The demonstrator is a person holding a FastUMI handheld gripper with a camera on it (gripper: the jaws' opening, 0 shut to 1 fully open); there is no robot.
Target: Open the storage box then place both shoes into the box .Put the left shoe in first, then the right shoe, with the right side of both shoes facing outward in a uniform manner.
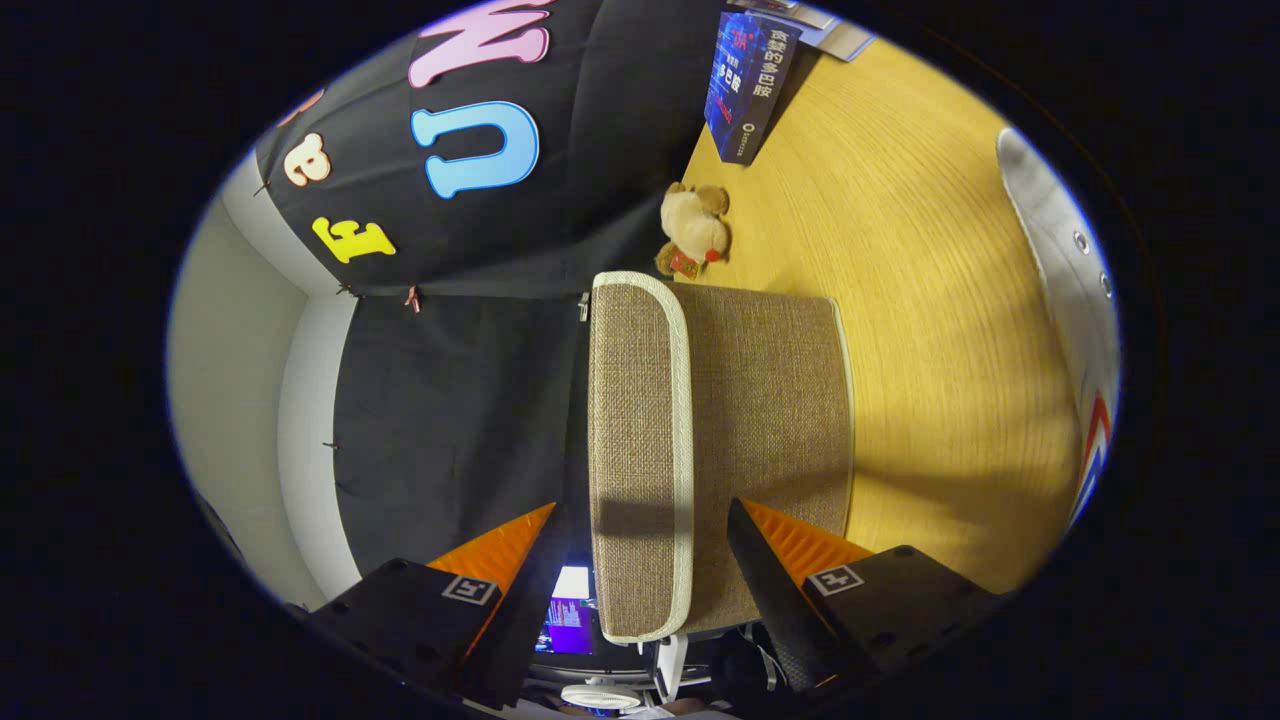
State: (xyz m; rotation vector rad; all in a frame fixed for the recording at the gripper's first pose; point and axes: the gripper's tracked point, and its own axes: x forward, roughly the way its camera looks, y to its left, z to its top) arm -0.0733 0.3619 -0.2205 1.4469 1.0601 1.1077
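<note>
Box (770, 400) sits shut on the tabletop (920, 300) just ahead of my gripper (640, 560), whose fingers stand wide with the lid's piped edge between them, gripping nothing, so I judge nothing done yet. One shoe (1075, 300) is cut off beyond; its side and the second shoe I cannot make out.

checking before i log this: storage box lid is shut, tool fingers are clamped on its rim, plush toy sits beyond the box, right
Not quite. In the gripper view the tool is open, its fingers on either side of the storage box lid edge without pressing it. The lid is shut and the plush toy sits beyond the box.
</note>
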